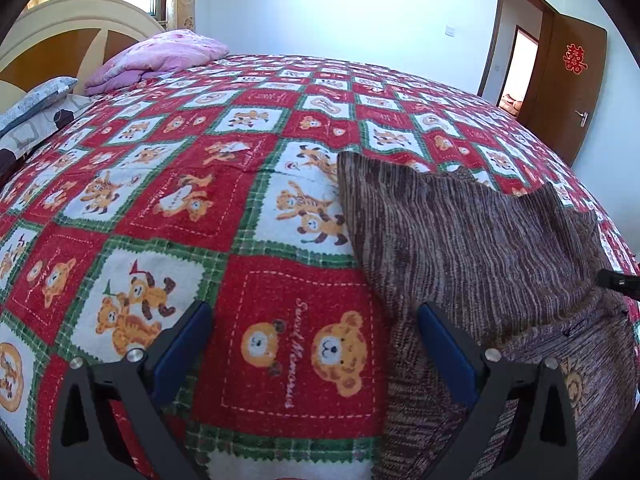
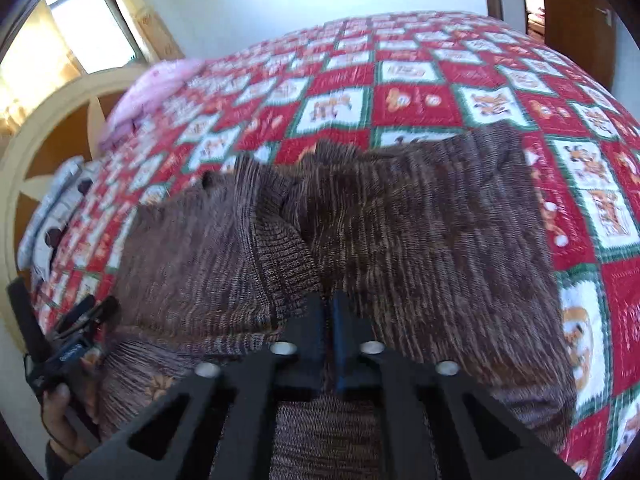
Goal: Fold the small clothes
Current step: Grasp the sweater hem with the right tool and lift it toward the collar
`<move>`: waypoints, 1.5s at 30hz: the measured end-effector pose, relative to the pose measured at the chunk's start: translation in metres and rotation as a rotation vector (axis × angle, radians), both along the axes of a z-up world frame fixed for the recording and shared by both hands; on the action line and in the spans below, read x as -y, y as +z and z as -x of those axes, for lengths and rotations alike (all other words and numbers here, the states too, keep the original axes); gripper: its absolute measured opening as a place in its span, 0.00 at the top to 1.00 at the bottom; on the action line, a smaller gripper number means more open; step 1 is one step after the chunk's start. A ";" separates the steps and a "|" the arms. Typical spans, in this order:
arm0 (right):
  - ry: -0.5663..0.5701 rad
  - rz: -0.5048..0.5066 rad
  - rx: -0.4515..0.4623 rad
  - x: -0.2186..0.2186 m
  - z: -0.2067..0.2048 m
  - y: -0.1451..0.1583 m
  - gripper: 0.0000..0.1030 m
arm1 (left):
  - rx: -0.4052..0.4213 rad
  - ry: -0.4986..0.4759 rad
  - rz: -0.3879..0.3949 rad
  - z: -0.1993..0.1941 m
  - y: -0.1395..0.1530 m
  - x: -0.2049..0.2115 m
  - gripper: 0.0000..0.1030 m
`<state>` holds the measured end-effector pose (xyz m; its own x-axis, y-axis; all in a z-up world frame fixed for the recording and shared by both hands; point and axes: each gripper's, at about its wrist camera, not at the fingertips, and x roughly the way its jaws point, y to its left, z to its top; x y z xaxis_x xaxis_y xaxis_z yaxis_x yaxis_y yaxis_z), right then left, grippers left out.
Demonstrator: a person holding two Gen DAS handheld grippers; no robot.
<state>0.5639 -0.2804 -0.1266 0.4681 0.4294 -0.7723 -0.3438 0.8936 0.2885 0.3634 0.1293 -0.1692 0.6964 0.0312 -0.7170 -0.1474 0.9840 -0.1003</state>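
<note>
Right gripper, nearest the right wrist lens: blue pads pressed together, pinching a ribbed fold of the brown knit sweater at its near edge. No gap visible between pads.

Sweater lies on the red, white and green bear-print bedspread, bunched, one ribbed cuff folded over toward 10 o'clock of the pinch point.

Left gripper: jaws spread wide, nothing between them, above the bedspread; sweater just beside its right-hand finger at 3 o'clock.

Pink pillow near the headboard, 11 o'clock. Brown door at 2 o'clock.
</note>
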 end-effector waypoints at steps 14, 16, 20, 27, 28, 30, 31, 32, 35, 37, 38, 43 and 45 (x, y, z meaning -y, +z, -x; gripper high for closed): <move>0.051 -0.066 -0.005 0.003 -0.012 -0.001 0.19 | 0.001 0.000 -0.001 0.000 0.000 0.000 0.00; 0.062 -0.045 -0.040 -0.006 -0.015 -0.010 0.39 | 0.001 0.000 0.000 0.000 0.000 0.000 0.00; 0.030 0.035 -0.013 -0.013 -0.012 -0.013 0.90 | 0.004 0.000 0.003 0.000 0.000 0.000 0.00; 0.072 -0.022 0.095 -0.002 0.023 0.019 1.00 | 0.003 0.001 0.002 0.001 0.000 -0.001 0.00; 0.084 -0.039 0.087 -0.001 0.023 0.020 1.00 | 0.002 0.001 -0.001 0.000 0.000 0.000 0.00; 0.096 -0.057 0.084 0.000 0.015 0.019 0.85 | 0.001 0.003 -0.007 0.000 0.001 0.001 0.00; 0.101 -0.057 0.087 -0.002 0.009 0.018 0.65 | 0.003 0.003 -0.007 0.000 0.001 0.001 0.00; 0.111 -0.072 0.077 -0.005 0.002 0.017 0.16 | 0.002 0.003 -0.006 -0.001 0.002 0.001 0.00; 0.143 -0.085 0.078 -0.018 -0.019 0.020 0.09 | 0.003 0.003 -0.004 0.000 0.001 0.001 0.00; 0.149 -0.067 0.082 -0.031 -0.037 0.023 0.09 | 0.004 0.003 -0.002 0.000 0.001 0.001 0.00; 0.149 -0.085 0.064 -0.033 -0.045 0.023 0.09 | 0.005 0.002 0.000 -0.001 0.001 0.001 0.00; 0.117 -0.077 -0.049 -0.050 -0.087 0.007 0.32 | 0.010 0.000 0.011 -0.002 0.001 0.000 0.00; 0.096 -0.050 -0.075 -0.054 -0.095 -0.004 0.39 | 0.011 0.001 0.015 -0.002 0.001 0.000 0.00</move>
<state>0.6584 -0.2262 -0.1307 0.3649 0.5082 -0.7801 -0.4033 0.8415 0.3595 0.3650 0.1297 -0.1686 0.7044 0.0213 -0.7095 -0.1470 0.9823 -0.1164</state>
